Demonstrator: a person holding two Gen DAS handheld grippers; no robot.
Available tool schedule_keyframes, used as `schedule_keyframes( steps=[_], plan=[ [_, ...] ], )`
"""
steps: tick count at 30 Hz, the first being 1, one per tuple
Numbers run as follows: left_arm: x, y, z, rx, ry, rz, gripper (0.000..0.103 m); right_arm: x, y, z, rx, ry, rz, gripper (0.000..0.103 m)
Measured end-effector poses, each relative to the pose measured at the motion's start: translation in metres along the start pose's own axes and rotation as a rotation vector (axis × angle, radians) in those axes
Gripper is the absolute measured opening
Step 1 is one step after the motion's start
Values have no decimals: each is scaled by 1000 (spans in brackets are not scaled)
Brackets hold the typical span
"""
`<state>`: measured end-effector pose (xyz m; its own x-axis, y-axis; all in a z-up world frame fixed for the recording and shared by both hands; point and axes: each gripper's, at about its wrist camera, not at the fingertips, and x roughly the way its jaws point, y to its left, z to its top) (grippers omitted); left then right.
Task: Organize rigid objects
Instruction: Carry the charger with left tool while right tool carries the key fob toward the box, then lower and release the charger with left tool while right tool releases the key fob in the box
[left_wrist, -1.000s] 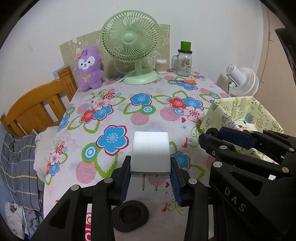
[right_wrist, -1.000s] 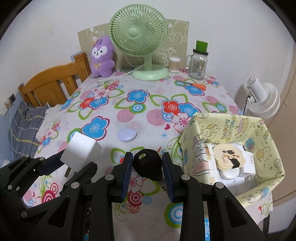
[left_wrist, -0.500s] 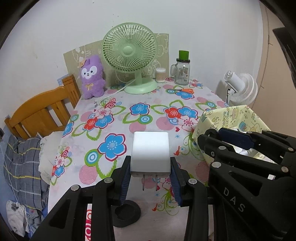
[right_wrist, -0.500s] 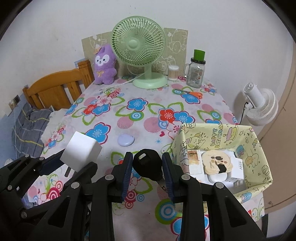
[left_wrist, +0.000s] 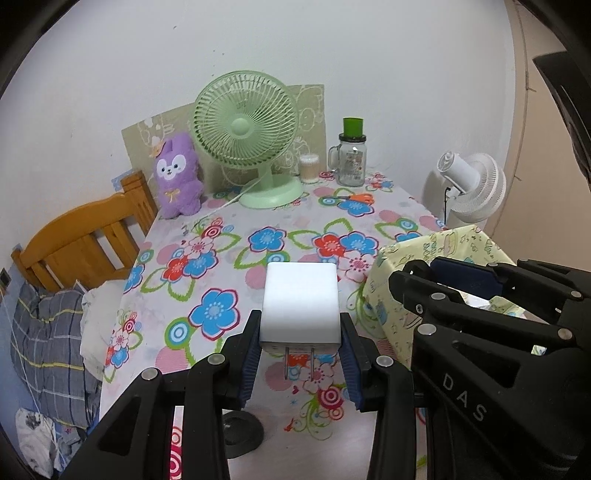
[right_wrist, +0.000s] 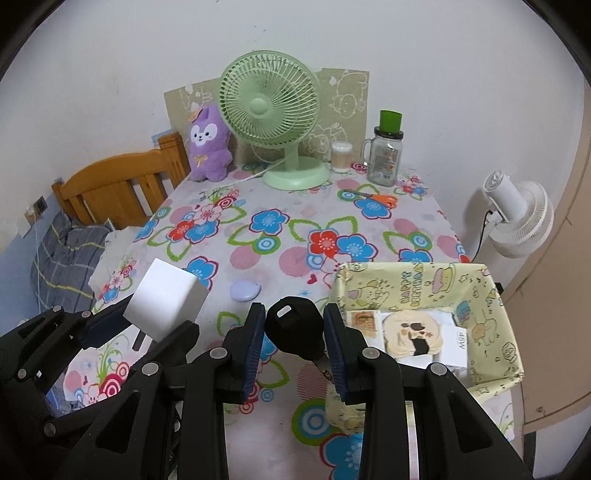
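Note:
My left gripper (left_wrist: 300, 334) is shut on a white plug-in charger (left_wrist: 300, 301), whose two prongs point down between the blue pads. In the right wrist view the same charger (right_wrist: 166, 299) hangs at the lower left above the flowered tablecloth (right_wrist: 295, 225). My right gripper (right_wrist: 294, 326) is shut on a key with a black head (right_wrist: 293, 326); its metal blade pokes out below the right pad. A yellow cartoon-print box (right_wrist: 424, 272) stands just right of the right gripper and holds white boxes and a round cream piece. A small lilac disc (right_wrist: 244, 290) lies on the cloth ahead.
At the back of the table stand a green fan (right_wrist: 269, 107), a purple plush (right_wrist: 208, 142), a glass jar with a green lid (right_wrist: 386, 158) and orange scissors (right_wrist: 373, 197). A black round piece (left_wrist: 240, 435) lies near the front edge. A wooden headboard (right_wrist: 118, 188) is left, a white fan (right_wrist: 517, 221) right.
Both grippers have risen and drawn back from the table, so the table looks smaller and farther. The charger and the key stay held as before.

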<state>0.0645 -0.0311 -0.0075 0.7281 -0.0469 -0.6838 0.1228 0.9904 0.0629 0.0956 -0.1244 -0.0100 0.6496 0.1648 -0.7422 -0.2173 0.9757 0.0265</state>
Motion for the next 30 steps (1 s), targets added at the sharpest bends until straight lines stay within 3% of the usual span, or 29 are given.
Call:
schedule_keyframes(
  steps=[14, 30],
  plan=[
    [10, -44, 17, 72, -13, -50, 40, -6, -46, -1, 62, -10, -42, 35],
    [43, -108, 32, 161, 33, -156, 40, 8, -119, -12, 176, 35, -115, 35]
  ],
)
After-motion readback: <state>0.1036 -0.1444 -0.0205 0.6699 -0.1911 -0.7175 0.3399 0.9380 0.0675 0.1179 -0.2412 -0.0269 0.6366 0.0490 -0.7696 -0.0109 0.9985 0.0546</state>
